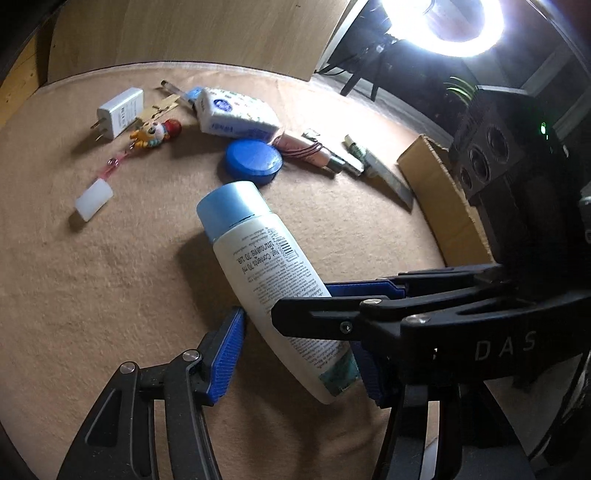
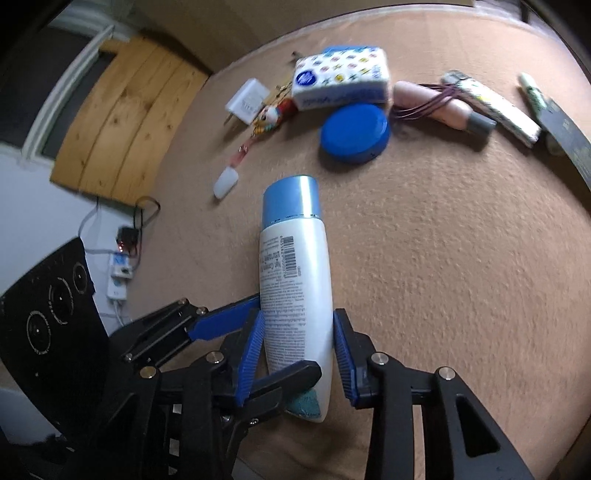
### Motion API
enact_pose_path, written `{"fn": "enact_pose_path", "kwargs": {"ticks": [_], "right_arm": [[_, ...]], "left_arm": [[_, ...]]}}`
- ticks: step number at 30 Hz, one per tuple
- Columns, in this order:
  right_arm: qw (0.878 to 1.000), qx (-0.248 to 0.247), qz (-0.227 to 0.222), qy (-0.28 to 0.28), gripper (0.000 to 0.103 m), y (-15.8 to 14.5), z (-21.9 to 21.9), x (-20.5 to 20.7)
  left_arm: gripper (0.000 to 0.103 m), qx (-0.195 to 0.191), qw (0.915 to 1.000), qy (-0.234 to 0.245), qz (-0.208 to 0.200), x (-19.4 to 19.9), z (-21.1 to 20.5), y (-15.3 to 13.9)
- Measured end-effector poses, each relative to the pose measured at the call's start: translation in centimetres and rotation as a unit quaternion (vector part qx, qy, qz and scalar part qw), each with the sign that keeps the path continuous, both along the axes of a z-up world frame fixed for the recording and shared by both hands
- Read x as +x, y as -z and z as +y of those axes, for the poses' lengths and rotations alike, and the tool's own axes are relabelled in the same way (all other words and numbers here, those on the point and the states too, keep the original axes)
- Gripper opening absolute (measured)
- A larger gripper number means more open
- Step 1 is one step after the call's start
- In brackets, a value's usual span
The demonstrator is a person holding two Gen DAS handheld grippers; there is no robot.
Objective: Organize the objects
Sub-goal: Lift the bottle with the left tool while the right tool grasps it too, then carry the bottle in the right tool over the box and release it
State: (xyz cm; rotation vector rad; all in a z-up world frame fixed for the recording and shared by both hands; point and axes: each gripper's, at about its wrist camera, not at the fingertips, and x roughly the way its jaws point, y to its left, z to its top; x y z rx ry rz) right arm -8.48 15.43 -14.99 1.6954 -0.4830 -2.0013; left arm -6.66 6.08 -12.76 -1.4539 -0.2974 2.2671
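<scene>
A white lotion bottle with a light blue cap is held above the tan cloth. Both grippers are at its lower body. My left gripper has its blue pads on either side of the bottle; the left pad stands a little off it. My right gripper has its pads against both sides of the bottle. The right gripper's arm crosses the left wrist view from the right. Beyond lie a blue round tin, a tissue pack, a white charger, a clown figure, a pink tube.
A cardboard box stands at the right edge of the cloth. A white eraser-like block lies at the left. Pens and a dark strip lie at the far right. A ring light glares behind. A power strip lies on the floor.
</scene>
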Motion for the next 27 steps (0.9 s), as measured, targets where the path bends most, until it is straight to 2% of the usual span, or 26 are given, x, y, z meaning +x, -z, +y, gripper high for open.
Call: {"fn": "enact_pose_path", "kwargs": {"ticks": [7, 13, 22, 27], "right_arm": [[0.998, 0.013, 0.047, 0.05, 0.034, -3.5, 2.9, 2.0], [0.99, 0.014, 0.085, 0.112, 0.034, -6.8, 8.0, 4.8], [0.975, 0.04, 0.114, 0.188, 0.033, -10.5, 16.6, 7.1], [0.966, 0.058, 0.111, 0.225, 0.033, -10.8, 20.8, 8.3]], "left_arm": [[0.059, 0.011, 0.9986, 0.037, 0.036, 0.2, 2.9, -3.3], [0.059, 0.022, 0.9934, 0.081, 0.078, 0.5, 8.1, -6.7], [0.059, 0.037, 0.9811, 0.16, 0.102, 0.4, 17.8, -9.2], [0.059, 0.043, 0.9753, 0.192, 0.1, 0.5, 22.7, -9.0]]}}
